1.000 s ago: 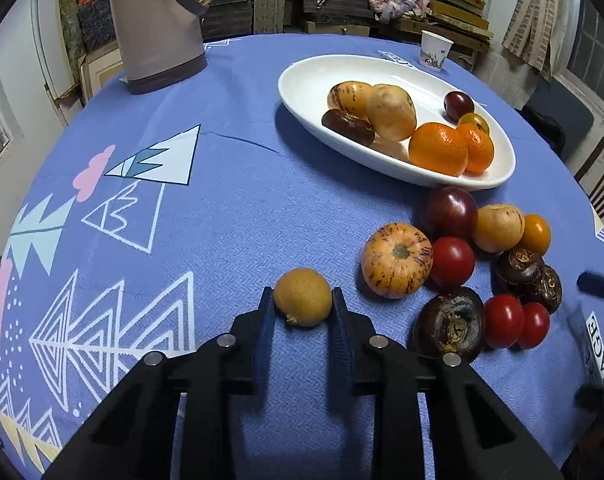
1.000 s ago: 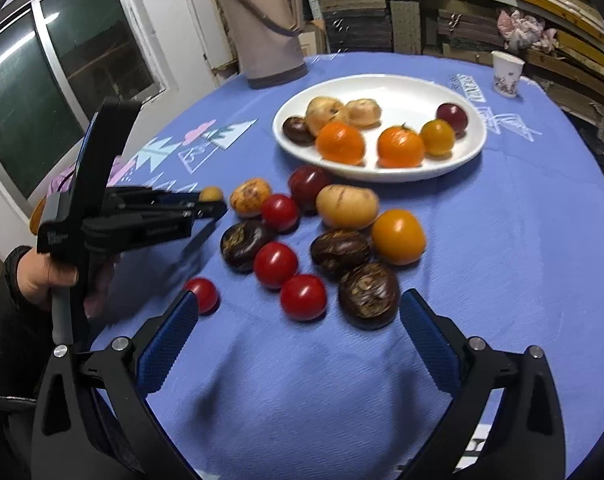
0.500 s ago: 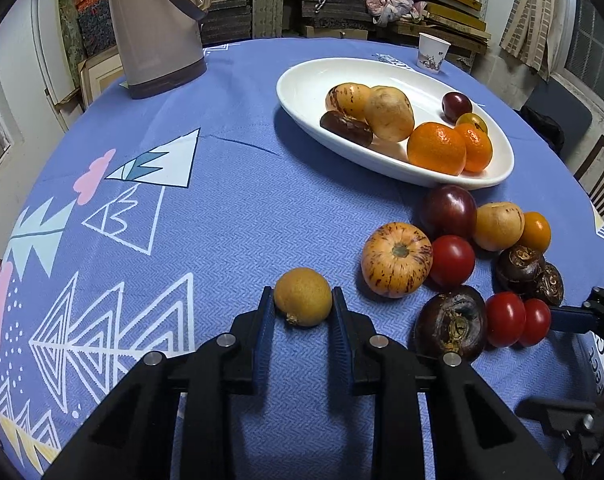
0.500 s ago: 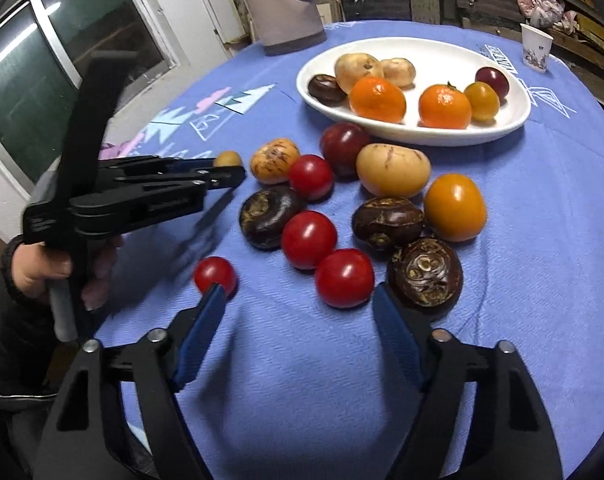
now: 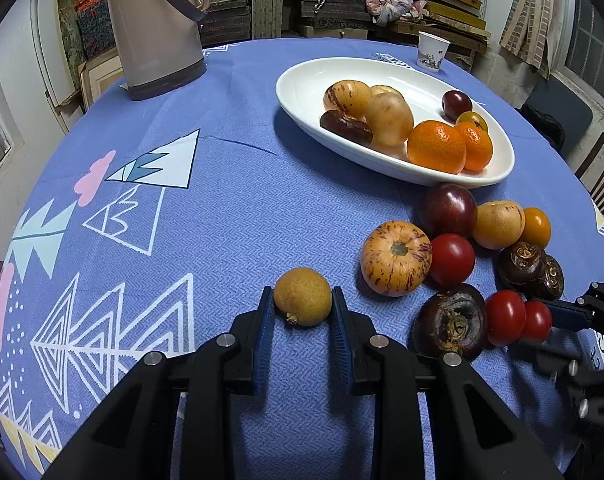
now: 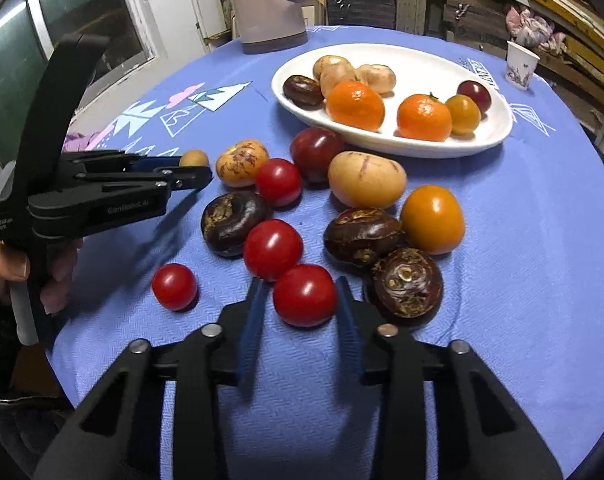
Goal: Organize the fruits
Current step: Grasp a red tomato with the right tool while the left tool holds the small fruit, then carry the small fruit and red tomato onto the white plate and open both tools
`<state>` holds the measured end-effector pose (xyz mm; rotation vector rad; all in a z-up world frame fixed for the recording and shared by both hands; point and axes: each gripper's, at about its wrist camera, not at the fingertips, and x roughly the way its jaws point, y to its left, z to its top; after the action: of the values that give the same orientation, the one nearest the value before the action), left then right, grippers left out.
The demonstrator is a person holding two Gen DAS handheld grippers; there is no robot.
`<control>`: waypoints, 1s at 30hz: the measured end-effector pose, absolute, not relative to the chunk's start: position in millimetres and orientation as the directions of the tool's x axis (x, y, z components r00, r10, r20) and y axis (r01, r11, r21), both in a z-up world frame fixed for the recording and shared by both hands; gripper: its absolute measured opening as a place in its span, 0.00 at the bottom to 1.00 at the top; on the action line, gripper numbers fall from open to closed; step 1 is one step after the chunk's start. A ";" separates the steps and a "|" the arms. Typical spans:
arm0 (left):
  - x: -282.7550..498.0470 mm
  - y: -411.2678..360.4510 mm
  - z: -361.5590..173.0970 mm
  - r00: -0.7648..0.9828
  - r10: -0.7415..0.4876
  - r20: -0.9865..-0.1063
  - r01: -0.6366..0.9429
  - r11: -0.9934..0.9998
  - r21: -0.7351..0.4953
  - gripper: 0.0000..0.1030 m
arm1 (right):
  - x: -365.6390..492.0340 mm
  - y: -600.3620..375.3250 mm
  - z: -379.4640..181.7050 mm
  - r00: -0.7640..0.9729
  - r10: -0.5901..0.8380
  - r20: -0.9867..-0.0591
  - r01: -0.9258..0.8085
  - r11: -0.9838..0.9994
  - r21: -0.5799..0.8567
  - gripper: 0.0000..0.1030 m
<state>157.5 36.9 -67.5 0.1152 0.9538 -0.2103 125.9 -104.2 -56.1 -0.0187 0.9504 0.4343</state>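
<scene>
My left gripper (image 5: 302,300) is shut on a small yellow-brown round fruit (image 5: 302,296) that rests on the blue tablecloth. Its pads press both sides of the fruit. In the right wrist view, my right gripper (image 6: 302,288) has its jaws closing on a red tomato (image 6: 304,295) at the near edge of the loose pile. Both blue pads touch the tomato. A white oval dish (image 5: 302,92) further back holds oranges, pale striped fruits, a dark one and a plum.
Loose fruit lies between the dish and me: more red tomatoes (image 6: 272,249), dark water chestnuts (image 6: 408,282), a striped melon (image 5: 396,258), a plum and an orange tomato. A pink jug (image 5: 154,28) and a paper cup (image 5: 432,50) stand at the back. A hand (image 6: 6,268) holds the left tool.
The right gripper's jaws have gone from wide open to shut around the red tomato while it moved down and forward. The left gripper stayed still on its fruit.
</scene>
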 end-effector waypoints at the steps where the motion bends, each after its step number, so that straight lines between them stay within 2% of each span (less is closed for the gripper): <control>1: 157.9 37.2 -67.2 0.559 -0.128 -0.819 0.227 0.974 0.003 0.28 | 125.9 -105.3 -55.9 0.502 0.353 -0.789 -0.365 0.914 0.177 0.29; 10: 149.4 35.6 -63.4 0.552 -0.141 -0.822 0.238 0.971 -0.007 0.27 | 112.1 -115.6 -37.7 0.517 0.397 -0.758 -0.383 0.900 0.209 0.29; 18: 137.3 28.1 -31.0 0.607 -0.180 -0.774 0.263 0.965 -0.018 0.27 | 113.6 -132.5 -6.8 0.580 0.400 -0.709 -0.376 0.904 0.202 0.29; 30: 175.3 -4.8 5.6 0.636 -0.204 -0.744 0.275 0.961 -0.028 0.27 | 170.3 -153.6 27.9 0.649 0.345 -0.678 -0.354 0.926 0.132 0.29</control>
<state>175.3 -4.8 5.6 0.0908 0.8375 -0.2742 170.3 -153.6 27.9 -0.0126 0.7681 0.3977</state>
